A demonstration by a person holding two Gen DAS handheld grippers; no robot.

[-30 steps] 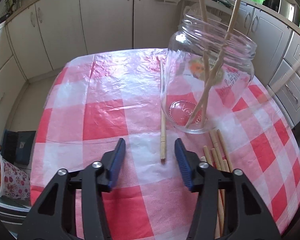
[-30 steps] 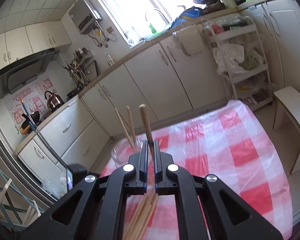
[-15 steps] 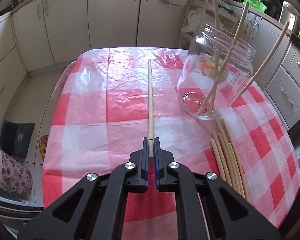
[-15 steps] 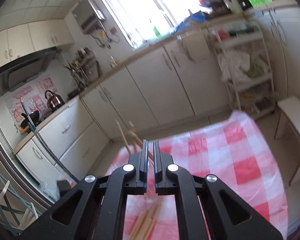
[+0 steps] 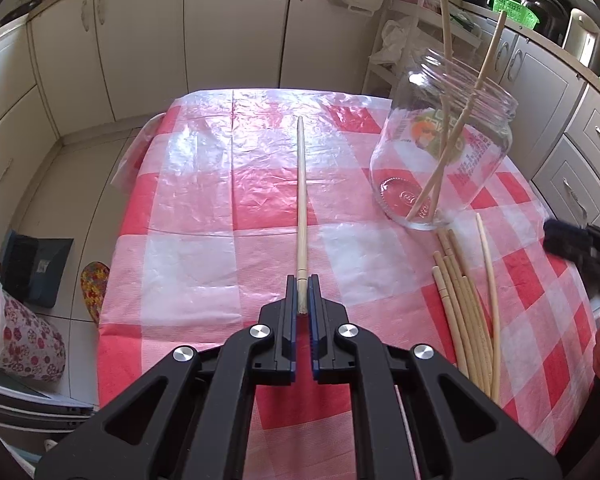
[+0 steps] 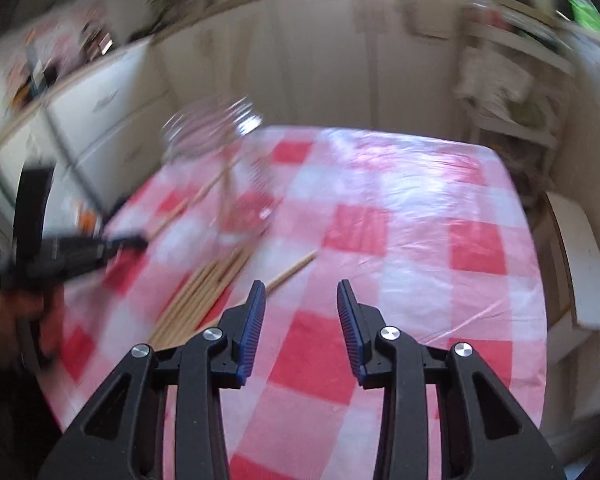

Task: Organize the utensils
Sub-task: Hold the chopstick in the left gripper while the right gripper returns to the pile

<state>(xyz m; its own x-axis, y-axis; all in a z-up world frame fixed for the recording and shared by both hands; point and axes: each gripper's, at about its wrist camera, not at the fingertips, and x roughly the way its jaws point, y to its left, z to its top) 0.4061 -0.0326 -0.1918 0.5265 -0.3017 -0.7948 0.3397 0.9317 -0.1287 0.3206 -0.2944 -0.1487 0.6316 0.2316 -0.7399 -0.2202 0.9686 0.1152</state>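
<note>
Pinched between the blue pads of the left gripper (image 5: 301,296) in the left wrist view was the butt end of a single wooden chopstick (image 5: 301,200), which ran straight away from the jaws over the red-and-white checked plastic cover of the bench (image 5: 204,248). Whether its far tip rested on the cover or hung just above it could not be told. By my judgement the stick was light, stiff and smooth, so a hold at the very end would let it swing or slip; tilting it slowly should keep it from twisting in the pads. To the right stood a clear glass jar (image 5: 444,152), upright, with two chopsticks leaning inside and rising above its rim. The jar looked fragile and easy to tip if a stick struck its lip. Just beside its base lay a loose bundle of chopsticks (image 5: 466,312), with one curved stick slightly apart from the rest. The right gripper (image 5: 580,244) showed at the far right edge.

From the right wrist view, heavily blurred, the right gripper (image 6: 302,304) was spread wide and held nothing, above the checked cover. The bundle (image 6: 204,288) lay to its left, the jar (image 6: 220,168) beyond, and the left gripper (image 6: 76,252) at the left edge. A white stool (image 6: 584,264) stood beside the bench.
</note>
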